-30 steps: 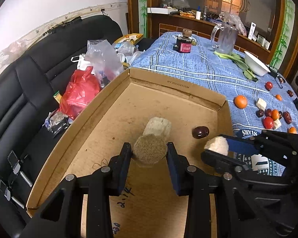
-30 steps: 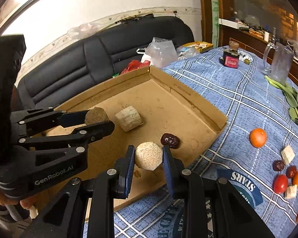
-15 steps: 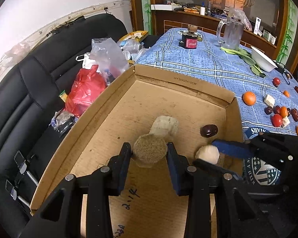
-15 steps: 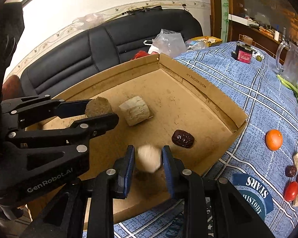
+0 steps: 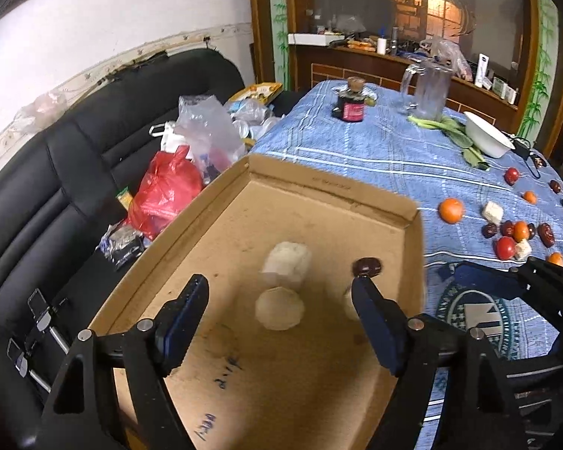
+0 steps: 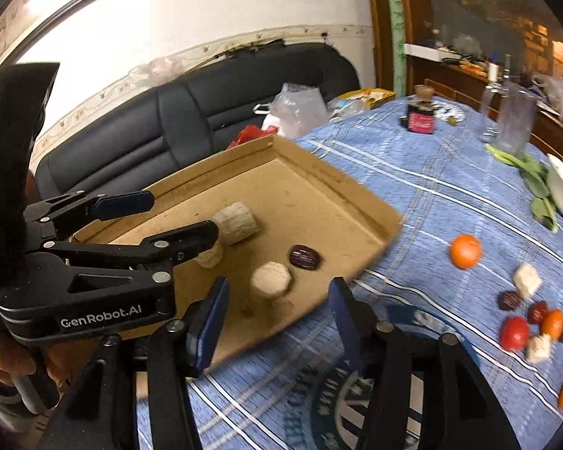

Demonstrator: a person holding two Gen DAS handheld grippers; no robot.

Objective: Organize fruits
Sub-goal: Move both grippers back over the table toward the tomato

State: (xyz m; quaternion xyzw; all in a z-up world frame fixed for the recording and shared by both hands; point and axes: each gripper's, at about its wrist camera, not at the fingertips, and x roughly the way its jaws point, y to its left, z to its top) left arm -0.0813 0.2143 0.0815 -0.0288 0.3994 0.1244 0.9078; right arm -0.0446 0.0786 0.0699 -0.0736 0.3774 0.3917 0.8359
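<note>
A shallow cardboard box (image 5: 330, 187) (image 6: 341, 183) lies on the blue cloth. In it lie three pale sugarcane chunks and a dark red date (image 5: 367, 266) (image 6: 304, 257). My left gripper (image 5: 279, 311) is open above one chunk (image 5: 279, 308); another chunk (image 5: 287, 262) lies just beyond. My right gripper (image 6: 277, 311) is open, with the third chunk (image 6: 271, 279) lying in the box just ahead of it. Loose fruit lies on the cloth at right: an orange (image 5: 450, 210) (image 6: 465, 251), tomatoes (image 6: 514, 333), dates and white chunks.
A black sofa (image 5: 75, 172) with plastic bags (image 5: 169, 187) flanks the box on the left. On the far table stand a dark jar (image 5: 351, 107), a glass pitcher (image 5: 428, 92), a white bowl (image 5: 488, 138) and green leaves (image 6: 536, 176).
Both grippers opened and let go of their sugarcane chunks, which now lie in the box. Both grippers lifted and drew back.
</note>
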